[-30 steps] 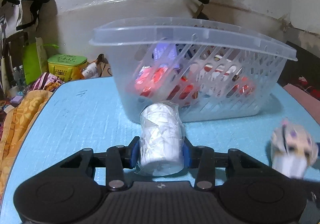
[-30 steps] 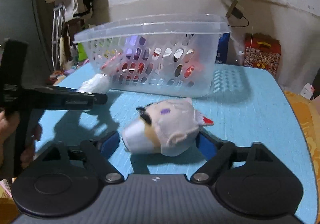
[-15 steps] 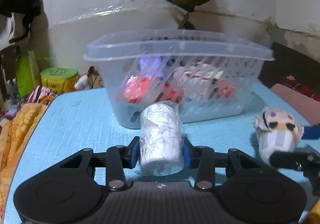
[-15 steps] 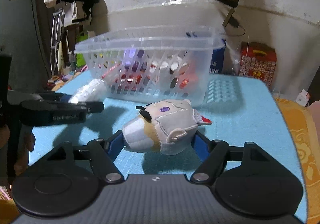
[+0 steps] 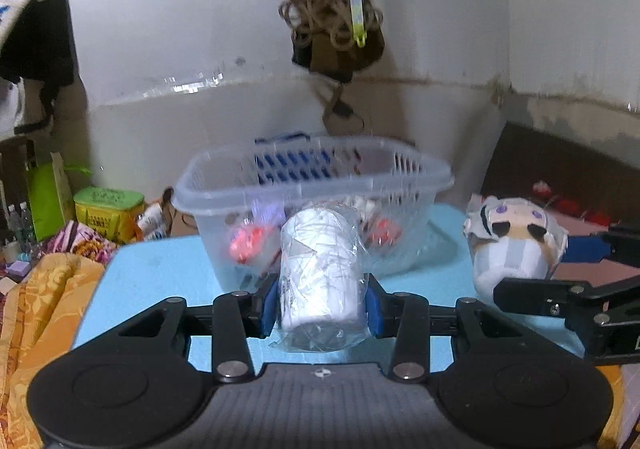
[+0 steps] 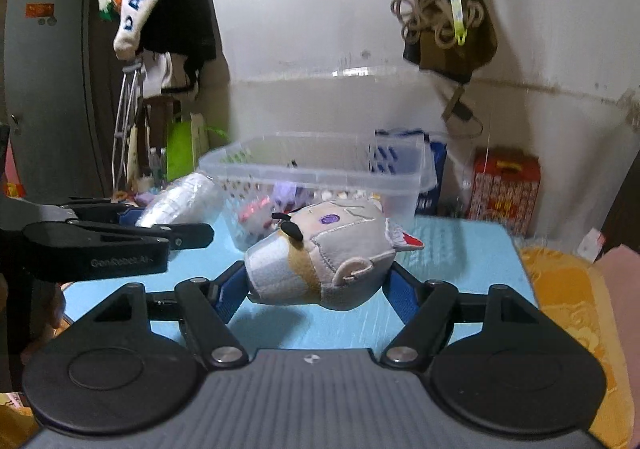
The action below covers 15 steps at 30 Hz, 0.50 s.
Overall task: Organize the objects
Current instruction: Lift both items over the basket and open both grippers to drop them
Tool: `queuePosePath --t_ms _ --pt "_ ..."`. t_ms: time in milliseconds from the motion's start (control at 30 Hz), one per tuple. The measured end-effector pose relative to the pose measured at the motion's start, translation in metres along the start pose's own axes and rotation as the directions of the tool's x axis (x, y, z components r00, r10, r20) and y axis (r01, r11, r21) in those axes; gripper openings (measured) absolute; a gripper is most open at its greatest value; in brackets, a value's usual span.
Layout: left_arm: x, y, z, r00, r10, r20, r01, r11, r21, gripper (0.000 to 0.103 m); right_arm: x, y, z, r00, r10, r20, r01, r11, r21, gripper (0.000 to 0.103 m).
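Left wrist view: left gripper [image 5: 321,303] is clamped on a white roll [image 5: 320,273] in clear wrap, blue pads pressed against both its sides.
Roll axis: runs forward along the fingers, far end pointing at the basket [image 5: 312,185].
Basket: clear slotted plastic, standing at the far side of the blue worktop [image 5: 160,273], directly ahead of the roll; its rim sits about level with the roll's far end in this view, and red, white and purple items show through its wall.
Right wrist view: right gripper [image 6: 316,291] holds a grey plush [image 6: 324,253], pads against its two flanks, clear of the worktop [image 6: 460,249].
Plush axis: lies crosswise between the fingers, white base to the left, ear and red tip to the right.
Plush to basket: basket [image 6: 320,173] stands ahead and slightly left, beyond the plush.
Grippers together: side by side, near one another; the left gripper [image 6: 172,233] with its roll [image 6: 180,203] shows at the left of the right view, the plush [image 5: 516,245] at the right of the left view.
Nearer gripper: likely the left, since the roll's tip looks just short of the basket's near wall, though the blur leaves this unsure.
Turning relation: both loads sit below or about level with the rim, so I judge each must rise and go forward over the near wall before release.
Risk: two loads entering together could crowd the opening.
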State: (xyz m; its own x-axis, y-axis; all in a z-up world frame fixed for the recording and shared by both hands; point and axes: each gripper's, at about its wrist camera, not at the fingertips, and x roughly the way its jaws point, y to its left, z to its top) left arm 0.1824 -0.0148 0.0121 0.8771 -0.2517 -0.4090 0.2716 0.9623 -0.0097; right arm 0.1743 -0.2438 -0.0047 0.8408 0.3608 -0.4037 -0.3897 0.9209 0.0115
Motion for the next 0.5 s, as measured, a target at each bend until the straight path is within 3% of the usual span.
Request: queuePosePath --t_ms 500 --pt "-0.056 0.014 0.028 0.99 -0.007 0.141 0.02 0.995 -0.094 0.046 -0.044 -0.002 0.04 0.984 0.017 0.178 -0.019 1.0 0.014 0.075"
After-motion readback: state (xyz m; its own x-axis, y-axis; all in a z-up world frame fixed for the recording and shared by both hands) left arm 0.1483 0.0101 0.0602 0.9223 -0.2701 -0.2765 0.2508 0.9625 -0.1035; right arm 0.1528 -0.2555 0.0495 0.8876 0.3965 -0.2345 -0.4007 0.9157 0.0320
